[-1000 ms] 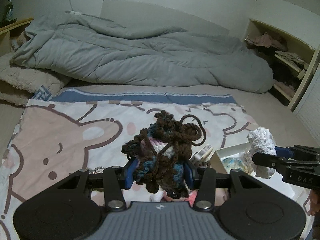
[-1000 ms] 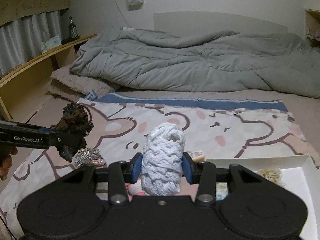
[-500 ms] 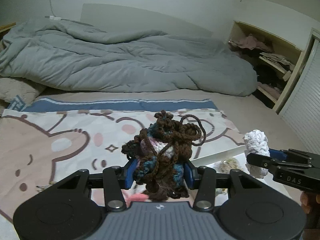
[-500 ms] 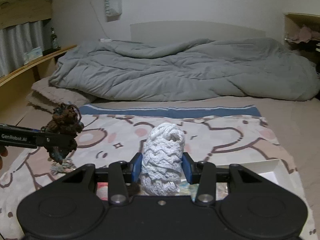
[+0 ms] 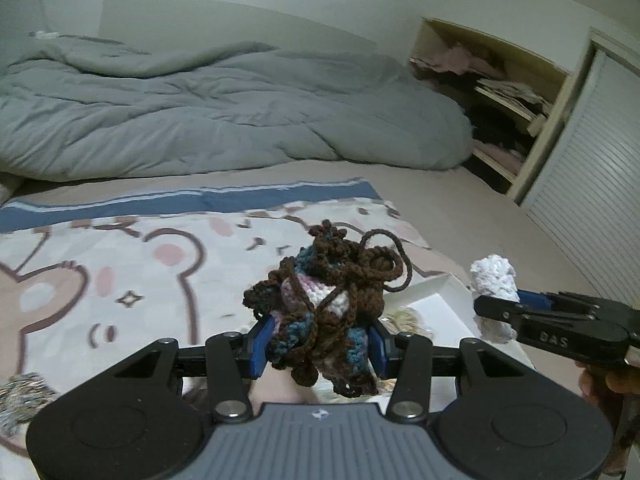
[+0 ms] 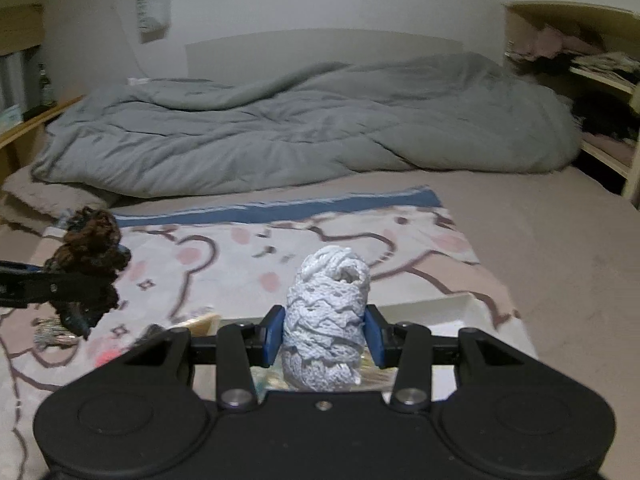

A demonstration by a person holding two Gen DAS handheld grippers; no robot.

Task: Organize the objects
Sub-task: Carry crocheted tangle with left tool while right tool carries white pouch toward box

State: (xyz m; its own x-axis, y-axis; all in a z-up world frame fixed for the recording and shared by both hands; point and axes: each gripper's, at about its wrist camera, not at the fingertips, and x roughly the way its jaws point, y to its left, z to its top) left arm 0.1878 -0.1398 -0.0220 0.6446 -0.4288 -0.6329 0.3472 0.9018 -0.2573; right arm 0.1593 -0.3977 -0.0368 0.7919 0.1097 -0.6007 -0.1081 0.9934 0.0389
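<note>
- Both views have swung rightward since a second ago: the white box point(image 5: 436, 292) now sits closer under the grippers, and the shelf alcove point(image 5: 500, 92) fills more of the left wrist view.
- Left gripper point(image 5: 318, 344) is clamped on a brown-and-blue crochet bundle point(image 5: 324, 304), a loose yarn loop sticking out at its upper right; the bundle is held in the air above the bear-print blanket point(image 5: 120, 272).
- Right gripper point(image 6: 324, 340) is closed around a white crochet roll point(image 6: 326, 316), held upright above the near edge of the box.
- Step in hand, as I judge it: carrying both yarn pieces over to the box, which already holds some pale items, too blurred to name.
- Next move calls for lowering each piece inside the box walls before opening the jaws; the trailing loop could snag on a gripper finger.
- A grey fuzzy item point(image 6: 52, 330) lies on the blanket at the left, apparently not yet gathered.
- A grey duvet point(image 6: 304, 128) lies heaped at the far end of the bed.
</note>
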